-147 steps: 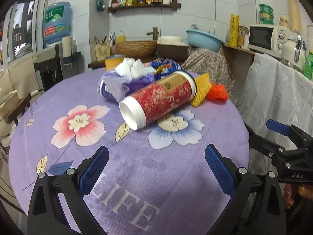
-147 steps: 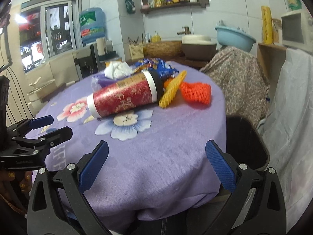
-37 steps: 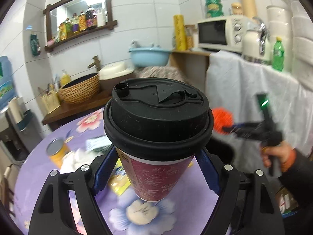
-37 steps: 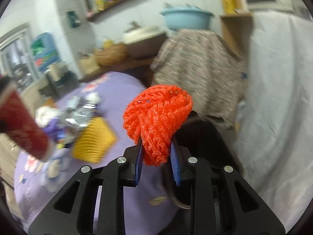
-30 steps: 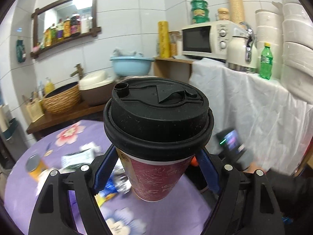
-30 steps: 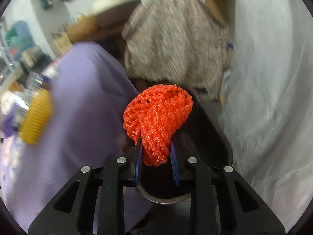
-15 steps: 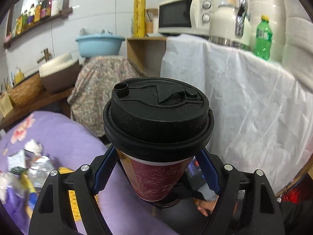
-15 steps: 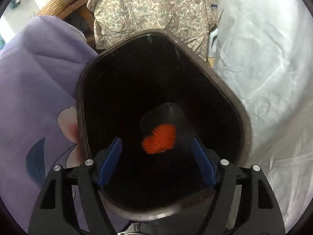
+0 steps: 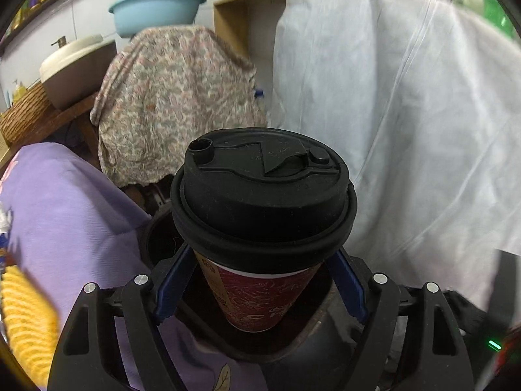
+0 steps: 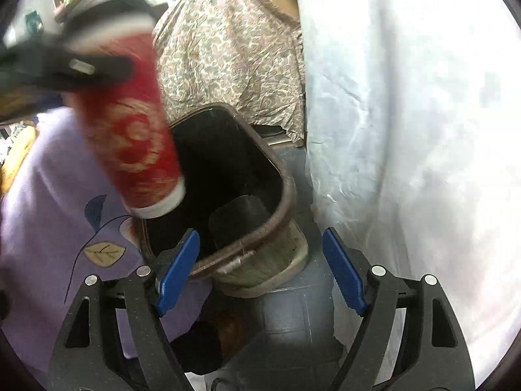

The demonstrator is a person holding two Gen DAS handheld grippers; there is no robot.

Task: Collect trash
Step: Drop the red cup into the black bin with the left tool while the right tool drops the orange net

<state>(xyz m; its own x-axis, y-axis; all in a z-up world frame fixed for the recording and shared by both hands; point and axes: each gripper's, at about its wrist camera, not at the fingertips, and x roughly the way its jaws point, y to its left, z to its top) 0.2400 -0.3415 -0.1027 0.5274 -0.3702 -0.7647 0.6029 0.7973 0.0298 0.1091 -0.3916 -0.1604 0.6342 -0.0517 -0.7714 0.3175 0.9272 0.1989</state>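
A red paper cup point(image 9: 257, 296) with a black lid is upright in my left gripper point(image 9: 260, 283), whose blue pads press on its sides. In the right wrist view the same cup point(image 10: 130, 130) hangs blurred over the left side of the black trash bin point(image 10: 283, 189), with my left gripper point(image 10: 65, 65) shut around its upper part. My right gripper point(image 10: 259, 270) is over the bin's near rim, its jaws opening with nothing between them. The bin's inside is dark, and the orange net does not show in it.
The round table's purple flowered cloth point(image 10: 49, 211) butts against the bin's left side. A yellow foam net point(image 9: 26, 319) lies on the table. A white sheet point(image 9: 407, 114) hangs close on the right, and a floral cloth point(image 9: 172, 97) covers something behind the bin.
My right gripper opened and the orange net fell into the bin. My left gripper carried the cup from above the table down toward the bin mouth.
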